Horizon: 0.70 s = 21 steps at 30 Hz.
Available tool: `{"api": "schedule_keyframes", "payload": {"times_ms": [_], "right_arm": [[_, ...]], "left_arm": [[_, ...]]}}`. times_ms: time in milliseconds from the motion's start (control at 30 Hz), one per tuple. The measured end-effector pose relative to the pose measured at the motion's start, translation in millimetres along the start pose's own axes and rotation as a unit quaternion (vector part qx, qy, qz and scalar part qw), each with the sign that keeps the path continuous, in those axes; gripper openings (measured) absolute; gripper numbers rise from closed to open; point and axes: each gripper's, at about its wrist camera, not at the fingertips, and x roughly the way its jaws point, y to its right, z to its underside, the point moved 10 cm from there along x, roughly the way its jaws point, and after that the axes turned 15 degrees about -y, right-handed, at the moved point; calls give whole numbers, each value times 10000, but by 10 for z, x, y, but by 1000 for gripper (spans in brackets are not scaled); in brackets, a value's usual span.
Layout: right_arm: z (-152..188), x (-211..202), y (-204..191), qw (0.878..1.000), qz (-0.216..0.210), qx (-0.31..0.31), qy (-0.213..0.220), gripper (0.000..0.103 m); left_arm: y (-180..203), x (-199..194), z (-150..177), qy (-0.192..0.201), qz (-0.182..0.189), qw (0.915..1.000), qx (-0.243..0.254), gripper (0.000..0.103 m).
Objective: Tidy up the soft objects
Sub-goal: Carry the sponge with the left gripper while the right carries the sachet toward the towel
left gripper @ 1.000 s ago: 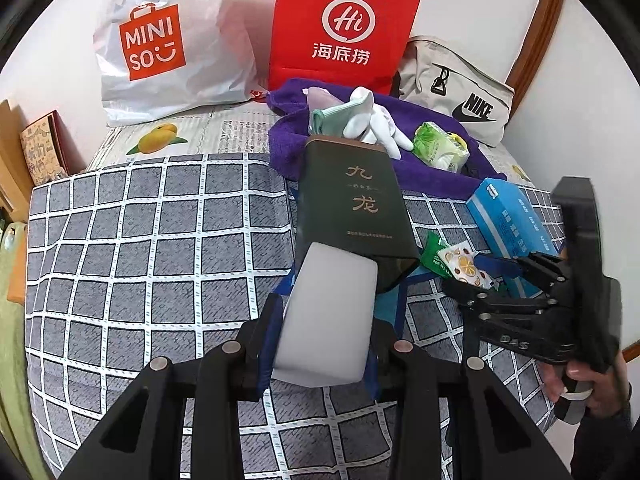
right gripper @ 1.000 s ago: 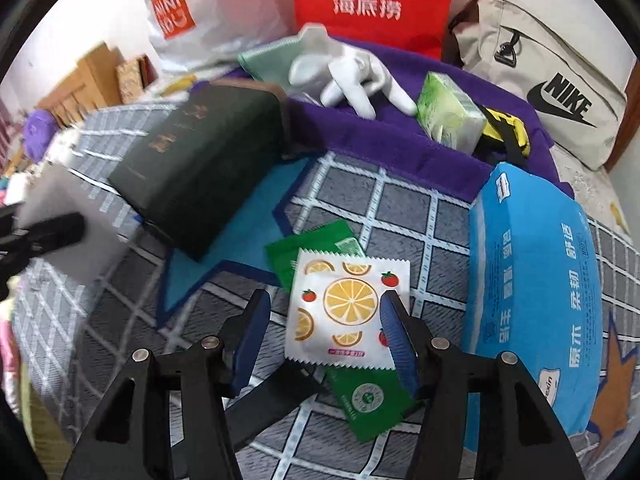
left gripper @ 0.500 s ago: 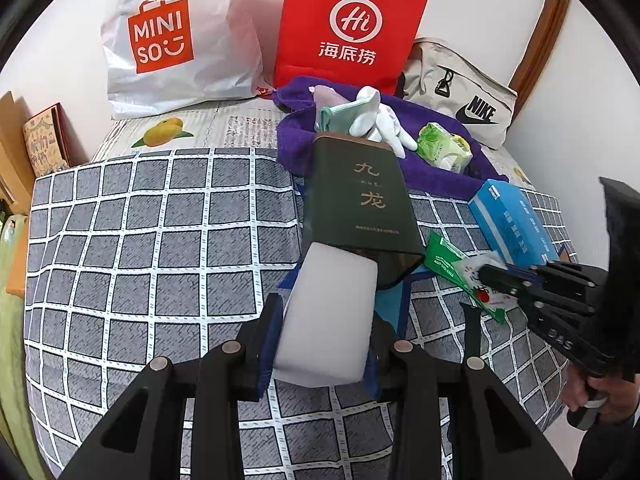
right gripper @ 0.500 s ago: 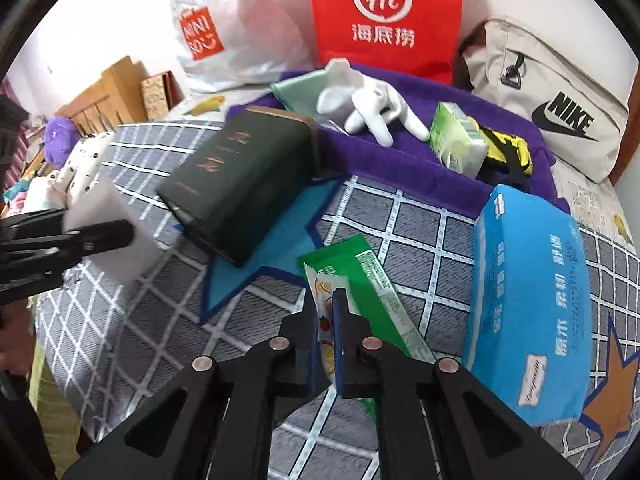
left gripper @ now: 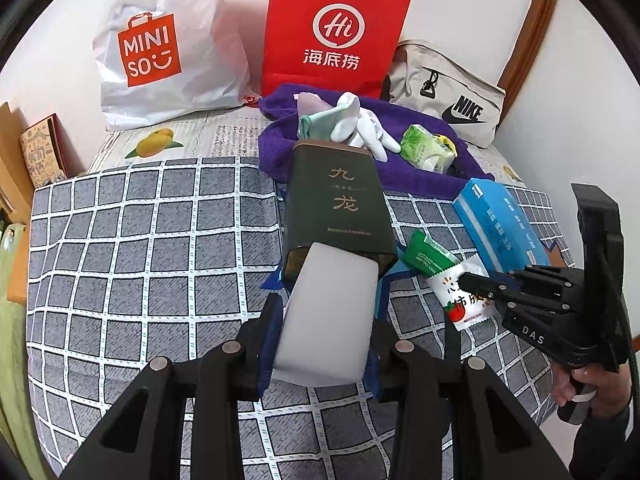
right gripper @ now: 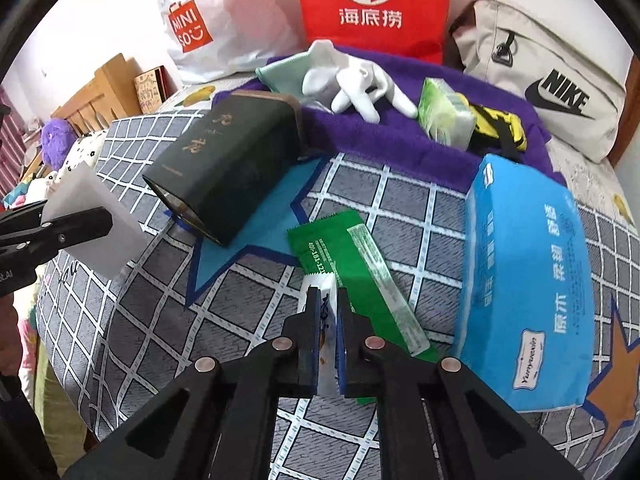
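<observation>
My left gripper [left gripper: 325, 320] is shut on a white sponge block [left gripper: 328, 316], held above the checked bedspread; it also shows in the right wrist view [right gripper: 86, 220]. My right gripper [right gripper: 329, 308] is shut on a white wet-wipe packet with orange print [left gripper: 464, 292], lifted edge-on off the bed [right gripper: 326, 320]. A green packet [right gripper: 356, 268] lies beneath it. A purple towel [left gripper: 404, 168] behind holds a white glove [left gripper: 360, 124], a mint cloth [left gripper: 316, 122] and a green tissue pack [left gripper: 426, 148].
A dark green box [left gripper: 340, 204] lies in the middle of the bed. A blue tissue pack [right gripper: 528, 280] lies at the right. A Miniso bag [left gripper: 160, 44], a red paper bag [left gripper: 336, 36] and a Nike bag [left gripper: 452, 96] stand along the wall.
My right gripper closed on the orange-print packet and lifted it off the green packet, turning it edge-on. My left gripper kept hold of the sponge and barely moved.
</observation>
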Motion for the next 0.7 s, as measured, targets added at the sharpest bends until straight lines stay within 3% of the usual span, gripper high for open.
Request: {"api": "schedule_keyframes", "payload": {"times_ms": [200, 433, 700], "right_arm": [[81, -7, -131, 9983, -576, -39, -120, 10], [87, -34, -147, 9986, -491, -117, 160, 4], [29, -441, -25, 9976, -340, -160, 578, 4]], "left_arm": [[50, 5, -5, -25, -8, 10000, 41, 34], [86, -42, 3, -11, -47, 10000, 44, 34], [234, -189, -71, 182, 168, 9997, 58, 33]]}}
